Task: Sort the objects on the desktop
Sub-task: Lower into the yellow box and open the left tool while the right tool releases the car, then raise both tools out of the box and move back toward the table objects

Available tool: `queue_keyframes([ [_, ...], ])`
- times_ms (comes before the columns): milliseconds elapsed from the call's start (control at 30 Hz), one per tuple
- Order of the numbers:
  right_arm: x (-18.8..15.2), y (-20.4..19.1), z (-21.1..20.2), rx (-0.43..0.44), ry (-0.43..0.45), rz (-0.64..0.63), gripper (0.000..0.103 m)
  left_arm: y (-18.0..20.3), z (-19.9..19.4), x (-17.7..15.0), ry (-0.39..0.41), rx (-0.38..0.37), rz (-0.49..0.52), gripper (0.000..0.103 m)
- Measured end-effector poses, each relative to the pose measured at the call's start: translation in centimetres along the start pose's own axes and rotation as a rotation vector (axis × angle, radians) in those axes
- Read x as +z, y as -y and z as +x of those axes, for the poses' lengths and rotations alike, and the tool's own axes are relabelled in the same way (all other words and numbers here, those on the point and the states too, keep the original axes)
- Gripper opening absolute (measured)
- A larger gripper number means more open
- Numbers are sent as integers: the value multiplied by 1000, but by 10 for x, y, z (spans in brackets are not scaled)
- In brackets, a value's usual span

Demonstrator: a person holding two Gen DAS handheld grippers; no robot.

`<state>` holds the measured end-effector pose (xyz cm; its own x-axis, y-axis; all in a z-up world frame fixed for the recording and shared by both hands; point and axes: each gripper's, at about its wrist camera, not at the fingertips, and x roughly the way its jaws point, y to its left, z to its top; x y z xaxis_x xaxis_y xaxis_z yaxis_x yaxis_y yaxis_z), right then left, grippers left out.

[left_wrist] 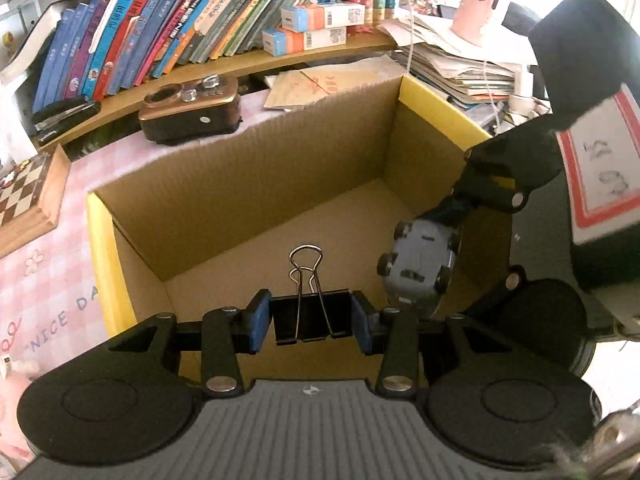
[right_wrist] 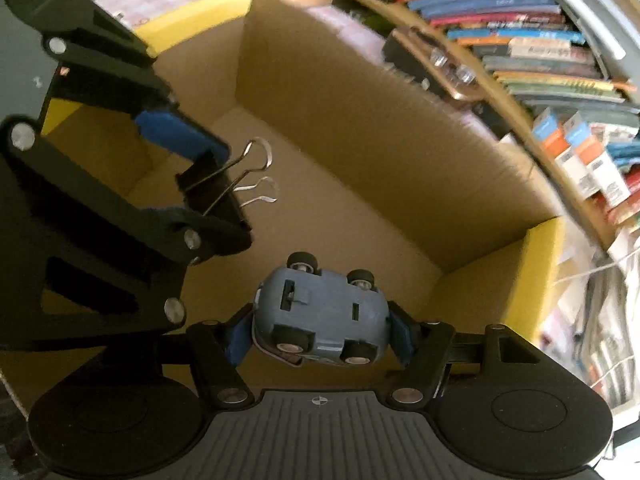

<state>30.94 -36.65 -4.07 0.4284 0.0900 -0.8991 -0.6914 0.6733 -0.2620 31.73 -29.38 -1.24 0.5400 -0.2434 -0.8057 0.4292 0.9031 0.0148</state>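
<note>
Looking down along my left claw (left_wrist: 311, 326), I see its two blue pads pinching a black binder clip (left_wrist: 310, 318) by its sides, the clip's silver wire handles standing up and away from me. It hangs over the open cardboard box (left_wrist: 248, 184), a brown corrugated carton with yellow outer faces, whose bare floor lies below. To the right in this view my right claw (left_wrist: 434, 256) reaches into the same box, gripping a grey-blue toy car (left_wrist: 420, 268). From the right wrist camera the car (right_wrist: 320, 316) is turned underside toward me (four black wheels showing) and clamped between the blue pads of my right claw (right_wrist: 320, 330), above the box floor (right_wrist: 340, 220); the left claw (right_wrist: 208, 184) with its clip (right_wrist: 212, 184) sits just beside it, up and to the left. Beyond the box, on the pink checked tabletop (left_wrist: 44, 280), stand a dark brown device with a gold top (left_wrist: 192, 108), a chessboard (left_wrist: 24, 196) and a shelf of leaning books (left_wrist: 160, 28).
</note>
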Motion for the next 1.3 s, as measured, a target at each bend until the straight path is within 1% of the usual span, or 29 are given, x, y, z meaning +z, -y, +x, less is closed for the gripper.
queue_keyframes([
  [133, -3, -9, -2, -17, 1, -22, 68, 4, 3, 0, -23, 3, 28, 40],
  [233, -4, -7, -4, -3, 9, 4, 69, 6, 3, 2, -25, 14, 53, 40],
  [267, -4, -6, -5, 7, 12, 14, 70, 6, 2, 2, -20, 12, 55, 43],
  [300, -3, -4, -5, 12, 16, 21, 75, 6, 1, 2, -15, 12, 58, 46],
  [333, -3, -3, -6, 10, 25, 27, 82, 5, 0, 2, -9, 12, 57, 51],
  [367, -2, -2, -6, 1, 33, 32, 85, 5, -1, 2, 0, 11, 60, 56],
  [400, -1, -2, -7, -10, 37, 34, 88, 5, -2, 2, 13, 31, 63, 59],
  [467, -1, 0, -8, -22, 51, 46, 88, 4, -6, 2, 42, 62, 52, 76],
  [533, -2, 2, -11, -25, 79, 64, 89, 1, -12, 1, 84, 81, 24, 83],
  [700, -4, 8, -34, -56, 181, 111, 90, -1, -34, -4, 186, 126, 2, 90],
  [800, -10, 12, -55, -63, 257, 164, 93, -2, -57, -7, 262, 147, -28, 98],
  [833, -14, 13, -63, -66, 283, 188, 94, -1, -64, -8, 283, 155, -38, 102],
  [900, -20, 14, -76, -73, 326, 230, 94, -2, -80, -13, 330, 166, -63, 103],
  [1000, -28, 15, -96, -86, 390, 283, 94, -2, -96, -20, 361, 193, -88, 103],
  [1067, -34, 11, -107, -104, 421, 295, 94, -2, -107, -26, 381, 212, -102, 103],
  [1167, -43, 5, -122, -120, 461, 312, 94, 1, -123, -35, 414, 219, -121, 103],
  [1300, -55, -3, -135, -140, 514, 343, 94, 8, -141, -47, 456, 235, -118, 103],
])
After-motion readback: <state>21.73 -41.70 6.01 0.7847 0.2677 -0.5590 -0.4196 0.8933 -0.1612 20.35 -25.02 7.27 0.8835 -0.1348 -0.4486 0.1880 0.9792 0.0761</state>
